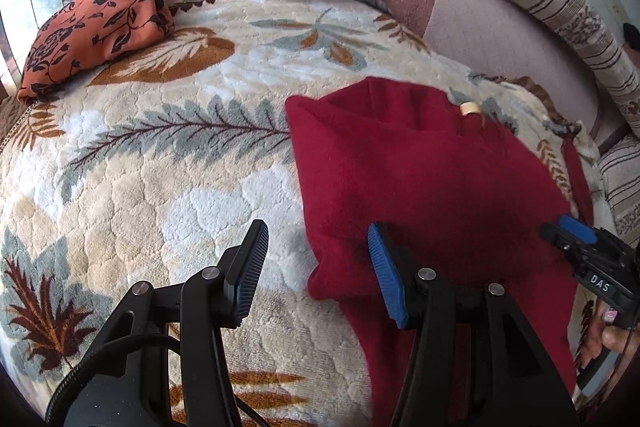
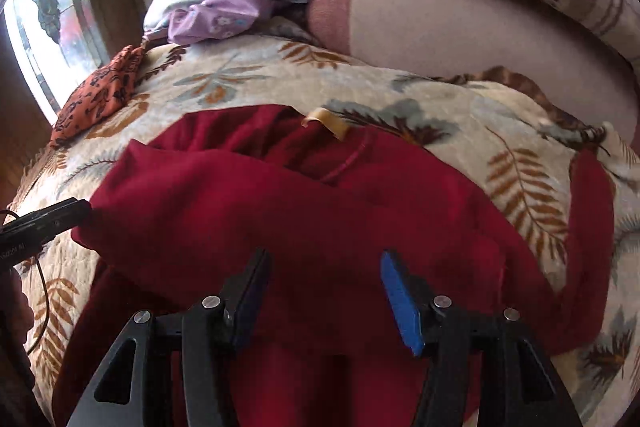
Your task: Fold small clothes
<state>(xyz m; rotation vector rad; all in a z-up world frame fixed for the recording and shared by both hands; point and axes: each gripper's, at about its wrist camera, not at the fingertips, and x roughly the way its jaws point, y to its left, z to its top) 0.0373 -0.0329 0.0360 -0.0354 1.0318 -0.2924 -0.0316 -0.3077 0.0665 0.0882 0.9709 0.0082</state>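
Half the red garment (image 2: 304,211) hidden behind tool arms — right view blurred

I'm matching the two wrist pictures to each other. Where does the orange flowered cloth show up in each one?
Left wrist view: the orange flowered cloth lies at upper left, on the far edge of the leaf-patterned blanket, near the window.
Right wrist view: the same cloth sits at middle left, smaller, also at the blanket's edge by the window.
Shared landmark: the red garment, to its right and closer to the camera in both.
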